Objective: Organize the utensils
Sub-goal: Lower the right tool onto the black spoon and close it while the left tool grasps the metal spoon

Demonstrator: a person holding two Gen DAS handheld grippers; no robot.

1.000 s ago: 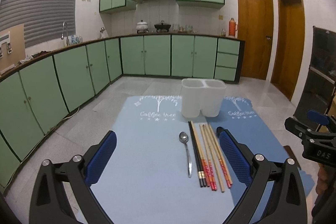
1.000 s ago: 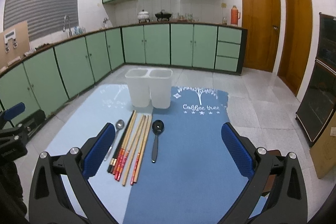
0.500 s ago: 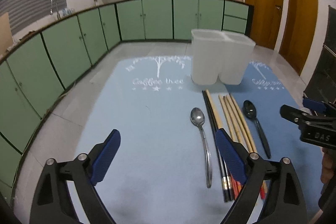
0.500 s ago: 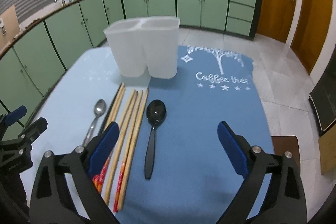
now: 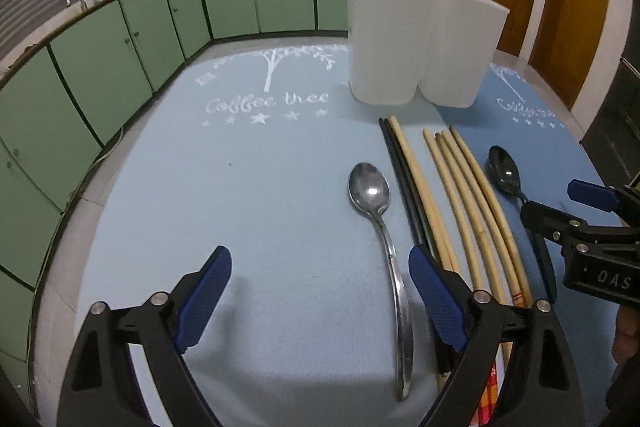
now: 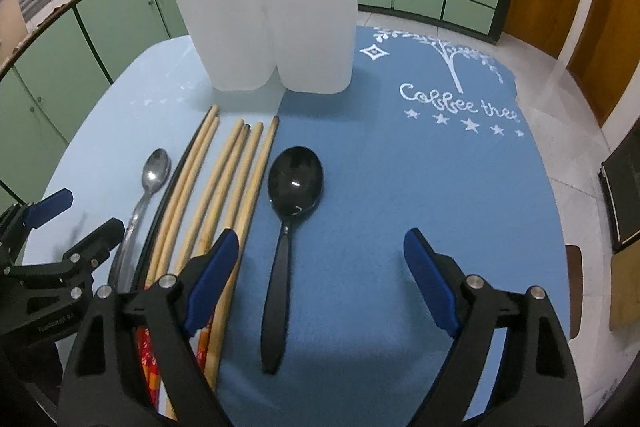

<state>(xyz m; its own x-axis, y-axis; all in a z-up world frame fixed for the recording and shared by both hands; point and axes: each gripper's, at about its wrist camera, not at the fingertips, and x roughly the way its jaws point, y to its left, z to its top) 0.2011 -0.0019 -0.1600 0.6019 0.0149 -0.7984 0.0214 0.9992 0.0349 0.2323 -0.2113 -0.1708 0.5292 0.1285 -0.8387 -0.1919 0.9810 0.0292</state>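
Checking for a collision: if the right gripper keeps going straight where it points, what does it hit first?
Probably the black spoon, whose handle lies between the open jaws of the right gripper, or the blue mat beside it; depth is unclear.

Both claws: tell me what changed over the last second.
The left claw and right claw came down toward the table and their jaws have just been closing slightly, nothing gripped. The silver metal spoon lies between the left jaws, the black plastic spoon between the right. Wooden chopsticks and white two-compartment holder stayed put.
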